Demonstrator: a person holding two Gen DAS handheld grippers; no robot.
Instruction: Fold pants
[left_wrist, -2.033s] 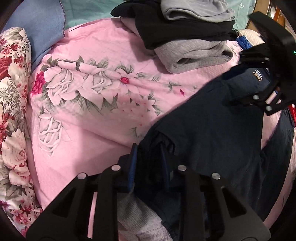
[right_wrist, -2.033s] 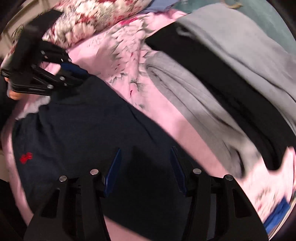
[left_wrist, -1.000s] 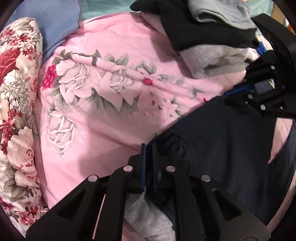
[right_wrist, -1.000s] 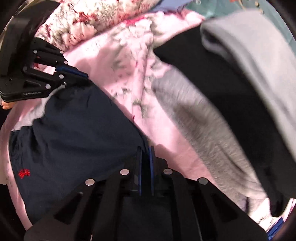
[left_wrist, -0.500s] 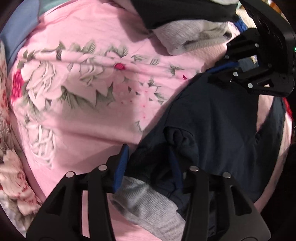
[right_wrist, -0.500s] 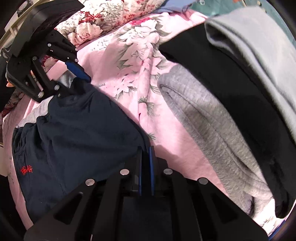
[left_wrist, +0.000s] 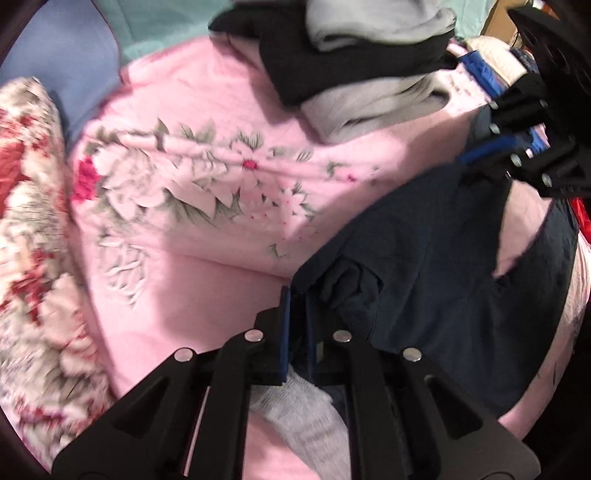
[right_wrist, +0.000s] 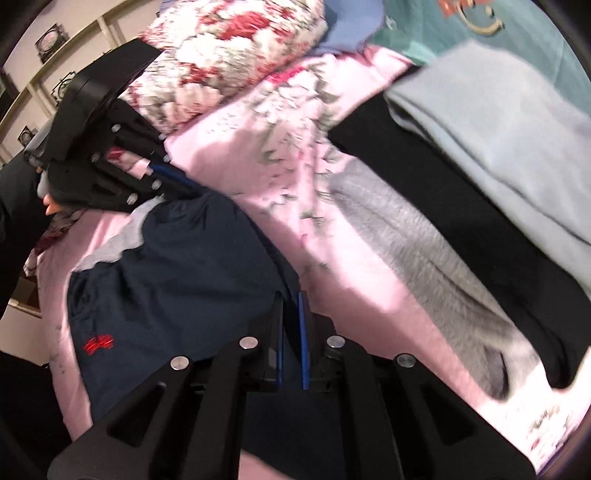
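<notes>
Now we pinch the dark blue pants (left_wrist: 424, 266) on the pink bed cover (left_wrist: 207, 229) with our left gripper (left_wrist: 297, 314) and right gripper (right_wrist: 291, 321), both clamped on cloth. Next, we think, we lift and fold them over evenly.

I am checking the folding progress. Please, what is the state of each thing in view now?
Navy pants: partly folded, edge held by both grippers.
Left gripper: shut on the pants.
Right gripper: shut on the pants.
Stack of grey and black clothes: folded, lying on the pink bedcover.
</notes>
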